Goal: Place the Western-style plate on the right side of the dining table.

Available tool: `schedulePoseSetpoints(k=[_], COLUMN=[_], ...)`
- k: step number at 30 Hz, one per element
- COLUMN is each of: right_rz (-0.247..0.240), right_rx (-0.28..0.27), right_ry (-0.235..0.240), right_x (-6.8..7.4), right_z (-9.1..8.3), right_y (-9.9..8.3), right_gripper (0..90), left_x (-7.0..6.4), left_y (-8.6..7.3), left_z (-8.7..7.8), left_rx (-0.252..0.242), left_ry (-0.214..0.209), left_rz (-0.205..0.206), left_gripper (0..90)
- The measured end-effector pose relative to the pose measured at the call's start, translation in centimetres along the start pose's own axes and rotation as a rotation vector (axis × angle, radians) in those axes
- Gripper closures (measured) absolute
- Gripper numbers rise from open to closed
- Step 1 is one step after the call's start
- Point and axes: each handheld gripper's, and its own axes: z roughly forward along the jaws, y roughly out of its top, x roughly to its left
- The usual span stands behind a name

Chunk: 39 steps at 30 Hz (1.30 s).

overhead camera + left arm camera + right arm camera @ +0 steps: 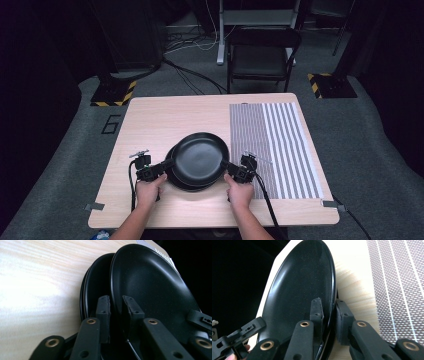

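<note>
Step in hand, as I read it: lifting the top plate [200, 156] off a stack, one gripper on each side of its rim. The left gripper [161, 166] pinches the rim at the plate's left edge; in the left gripper view its jaws sit one either side of the thin rim, closed down on it. The right gripper [231, 167] does the same on the opposite edge; in the right gripper view its jaws also straddle the rim, pinching it.

Location: the plate is at the near middle of the table [165, 115], offset slightly up and right from the lower plate [176, 181], which lies flat on the wood. The top plate looks raised or tilted clear of the lower one on the left side; whether the two touch anywhere I cannot tell. A striped mat [280, 145] lies just right of the plates.

Next move, my judgement: carry the plate level, both hands moving together, likely toward the mat. Uneven lift or a loosened pinch would let the rim slide out.

Appearance: round, shallow, glossy black with a fine speckle, narrow raised rim, smooth glaze. Probably slippery under the pads. Lower plate looks the same kind.
</note>
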Motion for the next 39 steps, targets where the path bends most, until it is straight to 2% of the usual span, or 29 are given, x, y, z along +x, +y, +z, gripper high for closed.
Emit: schedulePoseSetpoints(k=[5,7,8,10,13,14,18,20,24,25,26,29,30,31,32,34,36,38,39], right_rz=[-0.002,0.000,0.001,-0.002,-0.003,-0.001,-0.003,-0.003,-0.003,-0.003,-0.003,-0.002,-0.002,-0.001,-0.001,0.007,0.009,0.014,0.014], right_rx=[-0.003,-0.003,-0.003,-0.003,-0.007,-0.008,-0.008,-0.007,-0.005,-0.005,-0.005,-0.004,-0.004,-0.006,-0.006,-0.005,-0.005,-0.005,-0.005], right_ry=[0.004,0.005,0.005,0.006,0.005,0.004,0.006,0.006,0.006,0.006,0.006,0.005,0.004,0.004,0.004,0.002,-0.001,0.001,0.001], right_x=[-0.1,-0.1,-0.1,-0.1,-0.1,-0.1,-0.1,-0.1,-0.1,-0.1,-0.1,-0.1,-0.1,-0.1,-0.1,-0.1,-0.1,-0.1,-0.1], right_z=[0.0,0.0,0.0,0.0,0.0,0.0,0.0,0.0,0.0,0.0,0.0,0.0,0.0,0.0,0.0,-0.1,-0.1,-0.2,-0.2], right_y=[0.0,0.0,0.0,0.0,0.0,0.0,0.0,0.0,0.0,0.0,0.0,0.0,0.0,0.0,0.0,0.0,0.0,0.0,0.0], right_gripper=[78.5,78.5,78.6,78.6,78.6,78.6,78.6,78.6,78.6,78.7,78.7,78.7,78.7,78.7,78.7,78.9,78.9,79.0,79.0], left_x=[-0.4,-0.6,-0.7,-0.8,-1.2,-1.2,-1.7,-2.1,-2.4,-2.8,-2.8,-3.3,-3.5,-3.5,-3.5,-3.4,-3.3,-3.2,-3.2], left_y=[-0.7,-1.0,-1.2,-1.5,-1.8,-1.9,-2.7,-3.0,-3.0,-3.1,-3.1,-3.1,-2.9,-2.7,-2.7,-2.6,-2.7,-2.9,-2.9], left_z=[-0.4,-0.6,-0.7,-0.9,-1.1,-1.2,-1.8,-1.9,-1.8,-1.8,-1.8,-1.6,-1.3,-0.7,-0.7,-0.4,-0.3,-0.2,-0.2], left_rx=[0.018,0.009,0.002,-0.012,-0.023,-0.020,-0.025,-0.027,-0.032,-0.033,-0.033,-0.029,-0.021,0.017,0.017,0.018,0.018,-0.006,-0.006], left_ry=[-0.007,0.002,0.000,0.003,0.014,0.017,0.004,0.012,0.037,0.055,0.055,0.098,0.120,0.125,0.125,0.111,0.112,0.106,0.106], left_rz=[-0.020,-0.019,-0.040,-0.048,-0.050,-0.044,-0.068,-0.073,-0.086,-0.102,-0.102,-0.082,-0.077,-0.072,-0.072,-0.106,-0.094,-0.133,-0.133], left_gripper=[74.4,74.4,74.4,74.2,72.5,72.1,70.6,68.9,67.7,67.2,66.8,66.2,66.2,66.0,66.4,67.5,67.8,71.2,71.9])
